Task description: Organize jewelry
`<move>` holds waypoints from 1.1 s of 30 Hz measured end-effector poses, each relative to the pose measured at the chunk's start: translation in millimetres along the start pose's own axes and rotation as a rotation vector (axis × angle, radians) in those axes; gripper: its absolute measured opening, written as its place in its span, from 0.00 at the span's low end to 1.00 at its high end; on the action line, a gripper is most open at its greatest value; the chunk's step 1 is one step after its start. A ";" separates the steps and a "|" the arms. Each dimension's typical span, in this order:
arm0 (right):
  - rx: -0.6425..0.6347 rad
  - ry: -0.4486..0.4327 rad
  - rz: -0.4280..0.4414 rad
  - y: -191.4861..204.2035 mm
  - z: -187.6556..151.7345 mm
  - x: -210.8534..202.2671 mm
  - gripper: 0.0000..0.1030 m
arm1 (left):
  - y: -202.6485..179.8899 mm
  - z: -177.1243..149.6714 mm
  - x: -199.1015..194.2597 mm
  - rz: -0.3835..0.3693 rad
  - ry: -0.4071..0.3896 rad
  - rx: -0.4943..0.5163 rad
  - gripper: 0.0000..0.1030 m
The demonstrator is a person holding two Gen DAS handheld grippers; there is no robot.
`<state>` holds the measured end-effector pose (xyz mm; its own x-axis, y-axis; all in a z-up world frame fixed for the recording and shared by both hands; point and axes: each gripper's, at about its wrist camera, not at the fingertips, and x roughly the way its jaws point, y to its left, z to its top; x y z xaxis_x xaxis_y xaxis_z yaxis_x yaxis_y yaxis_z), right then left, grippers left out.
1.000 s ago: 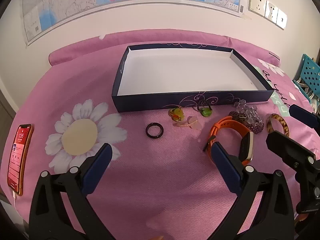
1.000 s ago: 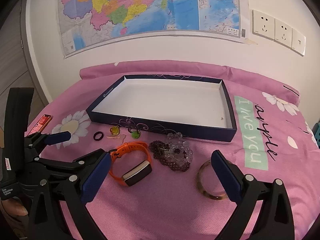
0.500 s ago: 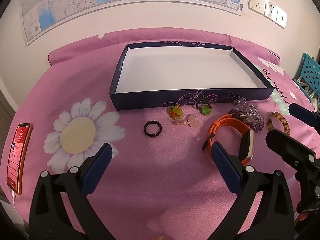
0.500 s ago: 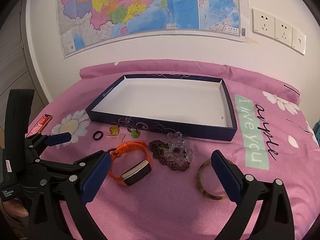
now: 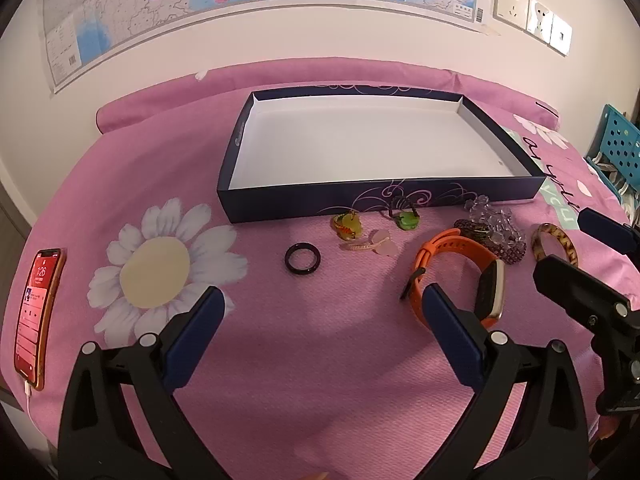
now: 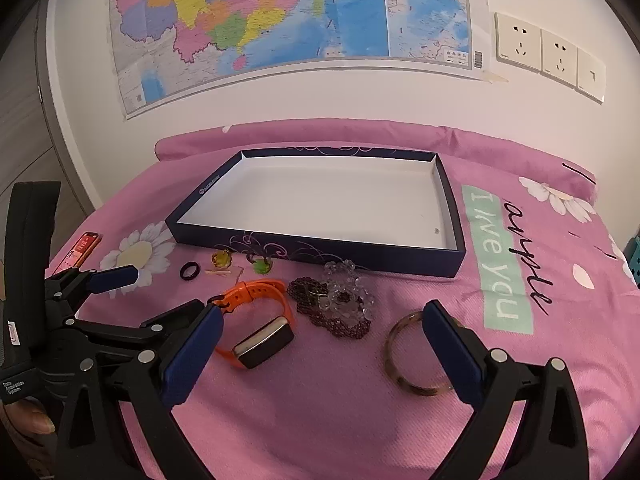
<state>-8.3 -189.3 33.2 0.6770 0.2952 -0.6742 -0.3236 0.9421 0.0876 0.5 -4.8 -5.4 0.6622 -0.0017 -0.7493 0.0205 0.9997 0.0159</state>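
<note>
A dark blue box lid (image 5: 420,196) (image 6: 320,246) with a white inside lies on the pink bedspread. Before its near wall lie a black ring (image 5: 303,259) (image 6: 189,270), a yellow pendant (image 5: 347,227), a green pendant (image 5: 406,219), a pink clip (image 5: 370,245), an orange watch band (image 5: 452,248) (image 6: 260,292), a heap of purple and clear beads (image 5: 494,232) (image 6: 340,304) and a brown bangle (image 5: 554,242) (image 6: 404,360). My left gripper (image 5: 320,316) hovers open just short of the ring. My right gripper (image 6: 320,332) hangs open over the beads, between watch and bangle.
A red phone (image 5: 36,316) on a cable lies at the bed's left edge. A wall with a map (image 6: 280,20) and sockets (image 6: 548,56) stands behind the bed. A teal basket (image 5: 616,140) sits off the right side. A hand (image 6: 28,420) holds the left gripper.
Both views have shifted slightly; the box lid and jewelry sit a little nearer and lower relative to the left gripper. Both grippers stayed open and nothing was touched.
</note>
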 end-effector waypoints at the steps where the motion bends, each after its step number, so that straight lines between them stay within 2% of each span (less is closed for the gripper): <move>1: 0.002 0.000 -0.001 -0.5 -0.1 -0.1 0.93 | -0.2 0.1 0.2 0.001 0.000 0.000 0.95; 33: 0.070 0.007 -0.037 -27.4 -10.3 -9.0 0.93 | -13.3 -3.7 -0.2 -0.031 0.010 0.026 0.95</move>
<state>-12.4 -219.4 29.4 0.6828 0.2593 -0.6831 -0.2517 0.9612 0.1133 -2.7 -18.0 -7.9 0.6535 -0.0321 -0.7563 0.0607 0.9981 0.0101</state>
